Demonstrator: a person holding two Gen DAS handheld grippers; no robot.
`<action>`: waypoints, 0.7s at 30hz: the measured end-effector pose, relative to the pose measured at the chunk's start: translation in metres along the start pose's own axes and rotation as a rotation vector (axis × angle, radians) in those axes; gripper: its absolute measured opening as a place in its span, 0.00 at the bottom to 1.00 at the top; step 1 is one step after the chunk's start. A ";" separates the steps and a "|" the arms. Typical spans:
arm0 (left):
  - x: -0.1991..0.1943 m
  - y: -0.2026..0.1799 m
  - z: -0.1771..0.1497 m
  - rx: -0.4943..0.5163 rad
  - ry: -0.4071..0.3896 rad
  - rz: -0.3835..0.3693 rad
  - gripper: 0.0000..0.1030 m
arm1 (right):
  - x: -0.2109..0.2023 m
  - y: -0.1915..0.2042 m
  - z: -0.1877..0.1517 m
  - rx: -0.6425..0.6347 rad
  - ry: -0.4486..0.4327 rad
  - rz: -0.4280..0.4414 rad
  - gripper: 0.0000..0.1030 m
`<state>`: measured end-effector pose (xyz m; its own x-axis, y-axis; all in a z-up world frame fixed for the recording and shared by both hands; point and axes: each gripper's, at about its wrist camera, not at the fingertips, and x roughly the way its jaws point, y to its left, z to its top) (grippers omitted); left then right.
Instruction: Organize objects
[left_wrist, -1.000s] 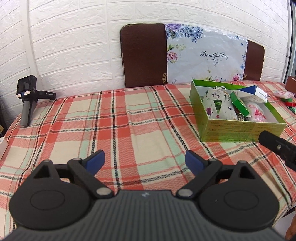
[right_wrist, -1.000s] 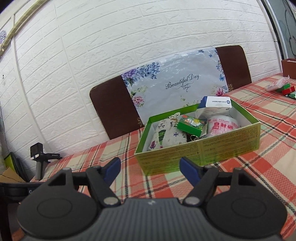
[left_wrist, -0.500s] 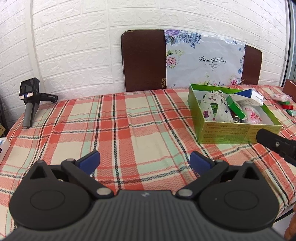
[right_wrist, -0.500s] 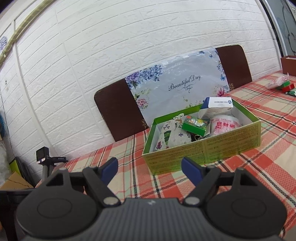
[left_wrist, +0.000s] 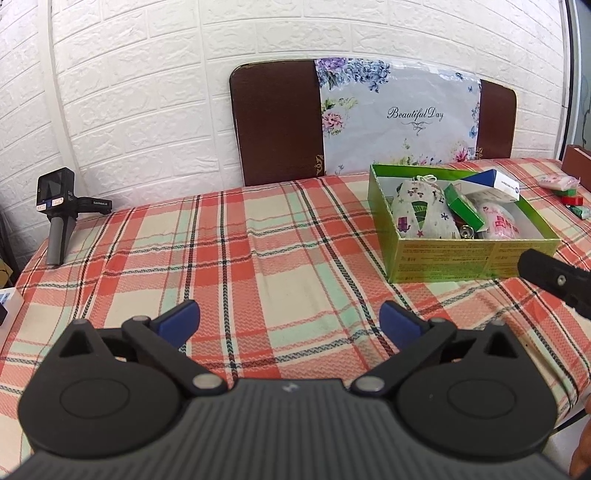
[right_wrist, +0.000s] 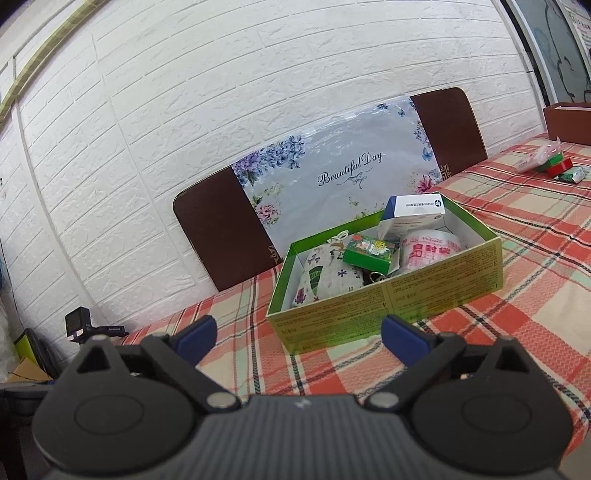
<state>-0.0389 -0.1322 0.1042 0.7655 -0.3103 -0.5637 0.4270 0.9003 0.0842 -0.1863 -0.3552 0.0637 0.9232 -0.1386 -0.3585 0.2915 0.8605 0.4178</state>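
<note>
An open green box (left_wrist: 461, 258) (right_wrist: 388, 295) stands on the plaid tablecloth, right of centre. Inside lie a printed cloth pouch (left_wrist: 421, 214) (right_wrist: 325, 277), a small green carton (left_wrist: 463, 208) (right_wrist: 369, 253), a blue-and-white carton (left_wrist: 495, 182) (right_wrist: 413, 208) and a pink-printed packet (left_wrist: 502, 225) (right_wrist: 432, 249). My left gripper (left_wrist: 288, 314) is open over bare cloth, left of the box. My right gripper (right_wrist: 299, 328) hovers just before the box's front wall; its jaws are opening, with nothing between them. One black finger (left_wrist: 554, 280) of it shows in the left wrist view.
A small camera on a handle (left_wrist: 57, 206) (right_wrist: 79, 325) stands at the table's far left. Small wrapped packets (left_wrist: 565, 188) (right_wrist: 554, 166) and a brown box (right_wrist: 569, 122) sit at the far right. A floral-covered board (left_wrist: 399, 114) leans on the brick wall.
The right gripper's jaws have spread clearly wider. The left jaws widened a little. Both hands stayed about where they were.
</note>
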 end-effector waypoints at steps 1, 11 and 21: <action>0.000 -0.001 0.000 0.001 -0.002 0.003 1.00 | 0.000 0.000 0.000 0.002 0.002 -0.003 0.97; 0.002 -0.014 0.002 0.065 -0.016 0.063 1.00 | 0.005 -0.003 0.001 0.006 0.009 -0.008 0.99; 0.000 -0.022 -0.001 0.097 -0.025 0.068 1.00 | 0.006 -0.009 -0.001 0.012 -0.010 -0.025 1.00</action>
<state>-0.0484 -0.1519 0.1013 0.8052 -0.2583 -0.5337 0.4175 0.8861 0.2011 -0.1838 -0.3631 0.0571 0.9180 -0.1651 -0.3607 0.3176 0.8506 0.4191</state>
